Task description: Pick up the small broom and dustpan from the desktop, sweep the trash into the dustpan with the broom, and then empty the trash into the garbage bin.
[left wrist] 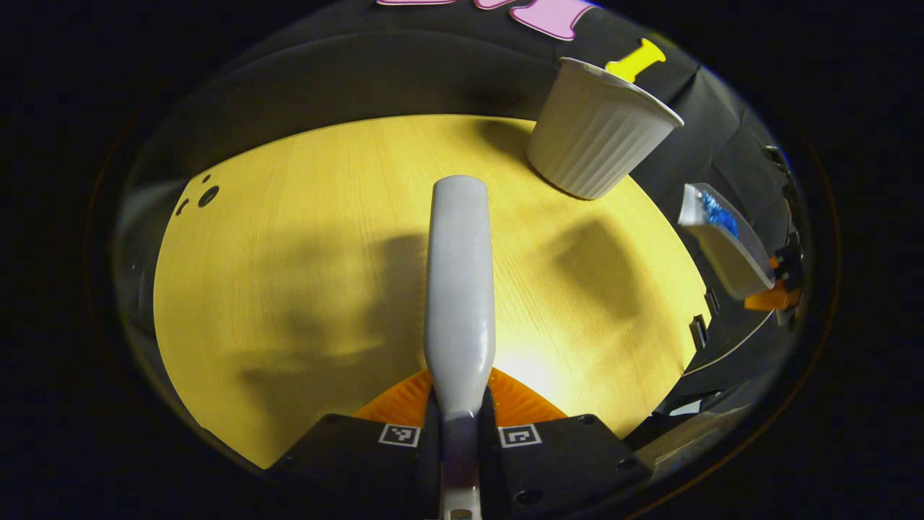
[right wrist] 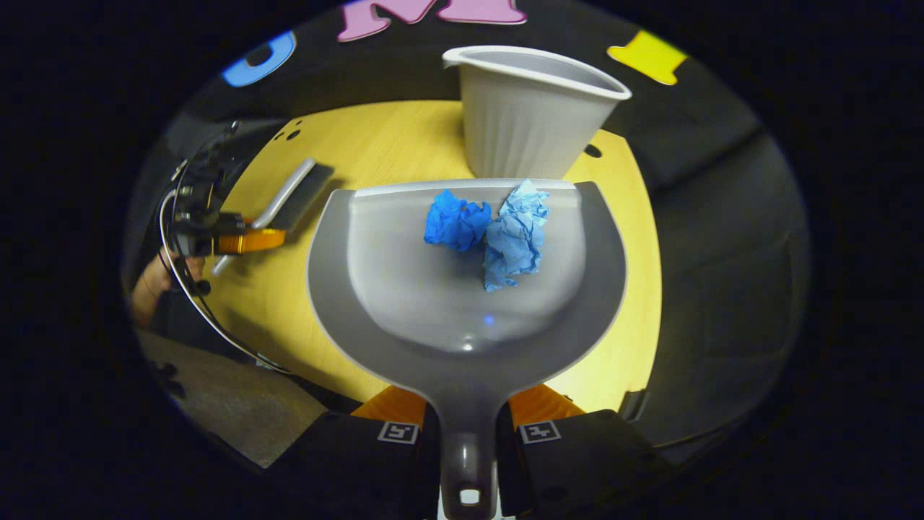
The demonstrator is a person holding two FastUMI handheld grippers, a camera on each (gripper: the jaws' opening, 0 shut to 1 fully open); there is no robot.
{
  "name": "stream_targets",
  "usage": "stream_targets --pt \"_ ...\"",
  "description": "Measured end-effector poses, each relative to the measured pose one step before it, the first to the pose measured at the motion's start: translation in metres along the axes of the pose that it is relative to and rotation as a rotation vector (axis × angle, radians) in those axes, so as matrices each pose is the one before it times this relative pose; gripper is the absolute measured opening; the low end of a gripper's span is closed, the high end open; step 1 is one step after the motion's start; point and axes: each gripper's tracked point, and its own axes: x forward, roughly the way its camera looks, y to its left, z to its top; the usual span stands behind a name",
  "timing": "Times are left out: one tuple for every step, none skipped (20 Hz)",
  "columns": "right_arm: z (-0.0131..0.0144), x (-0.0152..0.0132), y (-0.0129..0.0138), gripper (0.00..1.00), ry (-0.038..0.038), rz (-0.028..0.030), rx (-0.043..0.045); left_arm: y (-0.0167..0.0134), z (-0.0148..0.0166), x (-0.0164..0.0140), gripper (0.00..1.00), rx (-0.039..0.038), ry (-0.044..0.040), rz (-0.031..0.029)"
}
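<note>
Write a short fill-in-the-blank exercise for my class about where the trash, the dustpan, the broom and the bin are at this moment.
1. The two crumpled blue paper balls lie inside the ____.
2. The right gripper is shut on the dustpan's ____.
3. The white ribbed bin stands on the yellow ____.
4. The left gripper holds the ____.

Missing words: dustpan; handle; table; broom

Recording booth, black cloth wall point(left wrist: 404, 79), yellow wooden desktop point(left wrist: 303, 238)
</note>
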Motion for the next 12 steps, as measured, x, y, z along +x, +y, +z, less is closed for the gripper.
stream_targets --pt "0.01188 -0.01362 -0.00831 0.36 -0.01362 -0.01913 0.01409 0.00504 -0.00526 -0.00463 0.25 -0.00176 -0.00218 -0.00213" --pt "0.00978 -0.01038 -0.00693 0.36 -0.01355 -0.0295 0.00333 0.00466 -0.00777 -0.0025 0.28 0.00524 -0.00071 0.00555" --pt "0.01262 -0.0103 -0.00713 0.36 -0.01015 -0.0324 -0.00391 0.00095 -0.00369 -0.00055 0.25 0.00515 0.00092 0.00299" --pt "0.01303 -0.00563 -0.00847 0.36 -0.01117 -0.02616 -0.00133 0.00075 -0.00366 -0.0012 0.25 -0.00033 -0.00012 -0.00456" --pt "0.01422 -0.00361 -0.00779 0.36 -0.00639 -0.01218 0.01154 -0.00073 -0.00396 -0.00102 0.25 -0.00521 0.00245 -0.0075" --pt "0.01267 -0.00134 -0.00296 0.32 -0.00169 0.0003 0.0189 0.0008 -0.00398 -0.00082 0.25 -0.00423 0.00043 -0.00397" --pt "0.0154 0.00034 -0.00338 0.36 -0.00429 -0.00362 0.02579 0.00188 -0.00401 -0.00124 0.25 -0.00235 0.00075 0.00125" --pt "0.01402 0.00184 -0.00486 0.36 -0.00504 -0.00728 0.02197 0.00139 -0.00349 -0.00064 0.25 -0.00091 0.00056 0.0017" --pt "0.01406 0.00425 -0.00387 0.36 -0.00268 -0.00713 0.00548 0.00113 -0.00386 -0.00172 0.25 -0.00518 0.00103 -0.00374" --pt "0.01008 0.00218 -0.00446 0.36 0.00769 -0.01984 -0.00564 0.00149 -0.00315 -0.00128 0.25 -0.00652 0.00133 -0.00262" --pt "0.0078 0.00335 -0.00338 0.36 0.01557 -0.03061 -0.01891 0.00202 -0.00282 -0.00112 0.25 -0.00537 0.00077 0.00003" --pt "0.00813 0.0055 -0.002 0.36 0.01196 -0.02424 -0.02003 0.00341 -0.00151 0.00021 0.25 -0.00317 0.00189 0.00206"
